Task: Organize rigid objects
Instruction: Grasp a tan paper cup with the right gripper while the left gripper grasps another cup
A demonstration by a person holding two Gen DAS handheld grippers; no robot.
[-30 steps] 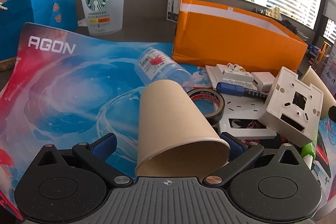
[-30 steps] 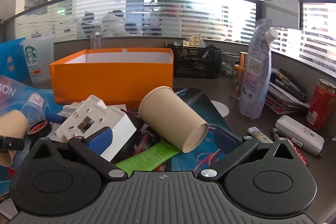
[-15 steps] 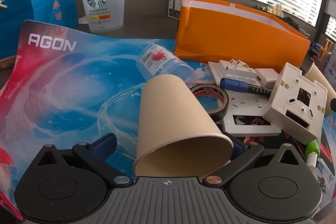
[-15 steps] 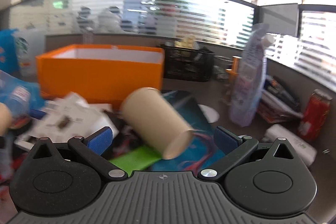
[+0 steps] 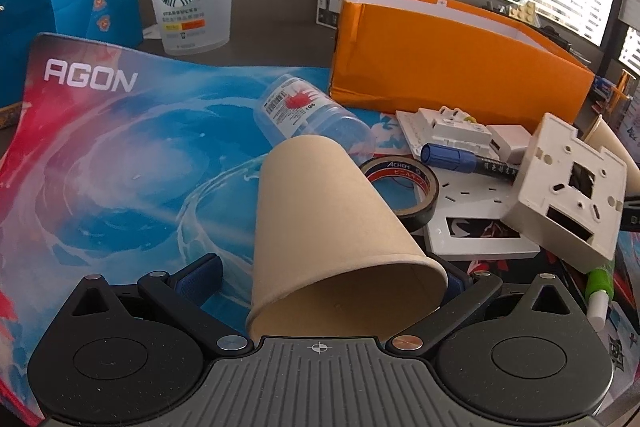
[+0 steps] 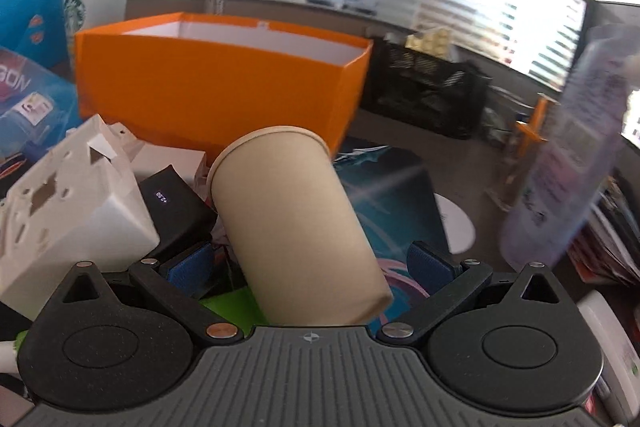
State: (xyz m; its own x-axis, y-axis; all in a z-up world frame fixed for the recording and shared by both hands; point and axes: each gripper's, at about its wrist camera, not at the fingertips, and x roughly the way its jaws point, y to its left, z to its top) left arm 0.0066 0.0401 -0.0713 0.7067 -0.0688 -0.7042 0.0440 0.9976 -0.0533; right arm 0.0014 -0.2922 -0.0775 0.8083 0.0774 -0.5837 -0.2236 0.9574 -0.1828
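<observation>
Paper cup [image 5: 336, 227]: on its side on the mat, between the spread fingers of the left hand-held gripper [image 5: 332, 279]. Light, thin-walled, crushable; take mid-body, gently. Right hand-held gripper [image 6: 316, 263]: likewise spread around a second cup [image 6: 292, 227].

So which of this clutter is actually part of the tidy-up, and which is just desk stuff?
Likely job items:
paper cup at left hand-held gripper
paper cup at right hand-held gripper
orange box
white wall box
tape roll
blue marker

Probably just lying about:
Starbucks cup
blue paper bag
black mesh basket
</observation>
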